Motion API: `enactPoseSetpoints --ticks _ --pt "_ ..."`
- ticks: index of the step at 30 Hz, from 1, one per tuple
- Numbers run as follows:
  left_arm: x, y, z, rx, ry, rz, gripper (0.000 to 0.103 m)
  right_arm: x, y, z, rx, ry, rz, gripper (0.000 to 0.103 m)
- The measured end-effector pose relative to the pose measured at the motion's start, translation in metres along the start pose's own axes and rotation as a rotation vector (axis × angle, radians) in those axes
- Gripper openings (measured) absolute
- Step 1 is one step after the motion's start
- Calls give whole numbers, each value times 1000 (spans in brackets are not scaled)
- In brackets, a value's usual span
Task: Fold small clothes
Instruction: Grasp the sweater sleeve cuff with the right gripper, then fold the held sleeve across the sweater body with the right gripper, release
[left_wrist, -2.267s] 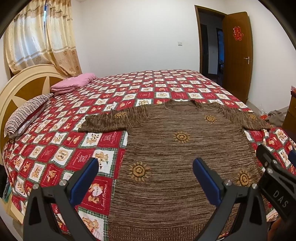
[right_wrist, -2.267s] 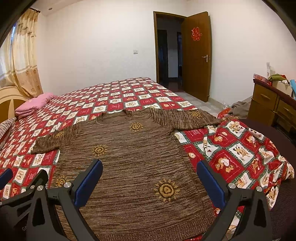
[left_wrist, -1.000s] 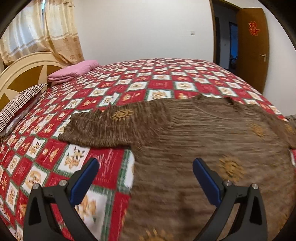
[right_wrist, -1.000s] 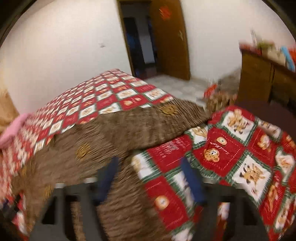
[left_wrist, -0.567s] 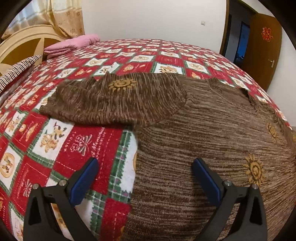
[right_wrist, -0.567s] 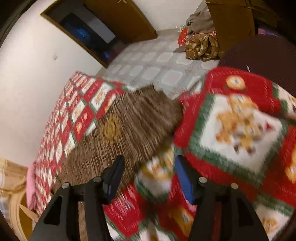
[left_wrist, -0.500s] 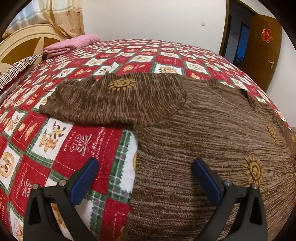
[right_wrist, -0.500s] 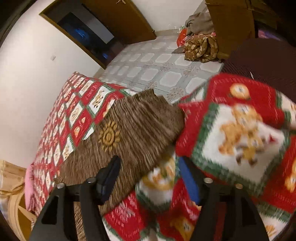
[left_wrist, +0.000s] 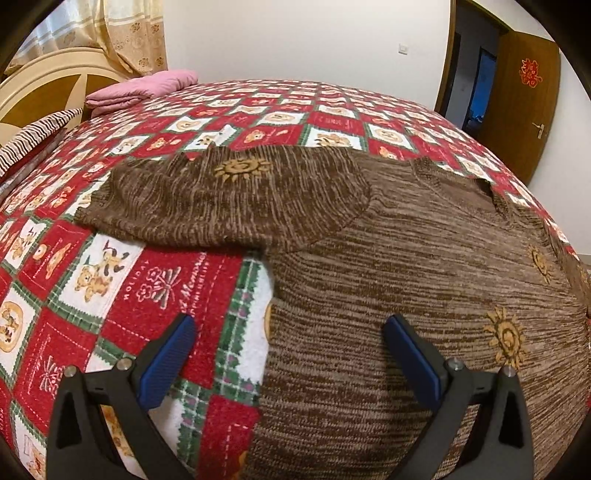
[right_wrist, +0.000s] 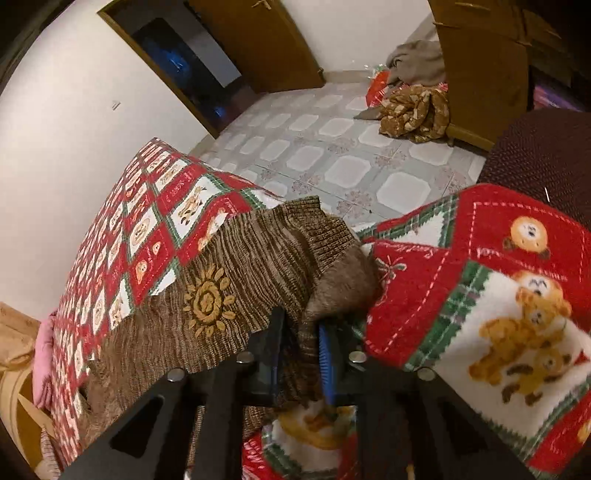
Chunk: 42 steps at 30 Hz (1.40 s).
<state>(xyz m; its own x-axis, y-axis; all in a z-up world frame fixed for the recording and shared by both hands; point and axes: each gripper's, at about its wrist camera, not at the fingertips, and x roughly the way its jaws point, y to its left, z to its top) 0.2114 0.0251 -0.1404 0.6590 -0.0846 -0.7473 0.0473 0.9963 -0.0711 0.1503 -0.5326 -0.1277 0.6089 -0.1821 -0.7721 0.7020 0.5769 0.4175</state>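
A brown knit sweater (left_wrist: 406, 258) with sun motifs lies flat on the red patchwork bedspread (left_wrist: 110, 295). Its left sleeve (left_wrist: 221, 199) stretches out to the left. My left gripper (left_wrist: 288, 350) is open and empty, low over the sweater's left side edge below the armpit. In the right wrist view my right gripper (right_wrist: 301, 343) is shut on the lower edge of the sweater's right sleeve (right_wrist: 258, 266), near the ribbed cuff (right_wrist: 317, 225) at the bed's edge.
A pink folded cloth (left_wrist: 140, 86) and a striped pillow (left_wrist: 33, 136) lie by the headboard (left_wrist: 48, 85). The tiled floor (right_wrist: 351, 147) beside the bed holds a crumpled brown cloth (right_wrist: 413, 110) by a wooden cabinet (right_wrist: 480, 66). An open door (left_wrist: 532, 107) stands at the far right.
My right gripper has swung to the right sleeve and closed on its edge near the cuff. My left gripper has dropped low over the sweater's left side and stays open.
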Motion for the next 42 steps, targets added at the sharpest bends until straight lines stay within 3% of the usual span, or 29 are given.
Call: enactPoseSetpoints --ticks 3,5,12,16,19,23,27,31,34,36,37,42 --pt "-1 2 -1 -4 -4 -10 103 -6 5 2 -24 -14 -10 9" --pt "-1 3 -1 -7 -7 -15 103 -24 23 -1 -89 -71 -31 9" --pt "-2 3 -2 -11 -13 -22 103 -87 146 -46 -427 -197 18 9" --pt "-2 5 -1 -16 -18 -33 103 -88 236 -116 -689 -173 82 9" --pt "-2 6 -2 -18 -20 -39 103 -65 280 -178 -836 -136 119 9" --pt "-2 7 -2 -22 -24 -47 103 -27 304 -247 -936 -67 126 9" --pt "-2 8 -3 -26 -30 -56 103 -13 304 -283 -926 -15 184 9" --pt "-3 9 -3 -30 -34 -62 103 2 303 -292 -893 82 248 10" --pt "-3 9 -4 -29 -34 -62 103 -1 296 -283 -840 175 359 21" --pt "-3 9 -4 -30 -35 -63 103 -8 291 -275 -796 247 426 54" --pt "-3 10 -4 -31 -36 -65 103 -14 288 -271 -787 251 444 60" --pt "-4 10 -4 -34 -40 -69 103 -41 280 -245 -712 122 458 63"
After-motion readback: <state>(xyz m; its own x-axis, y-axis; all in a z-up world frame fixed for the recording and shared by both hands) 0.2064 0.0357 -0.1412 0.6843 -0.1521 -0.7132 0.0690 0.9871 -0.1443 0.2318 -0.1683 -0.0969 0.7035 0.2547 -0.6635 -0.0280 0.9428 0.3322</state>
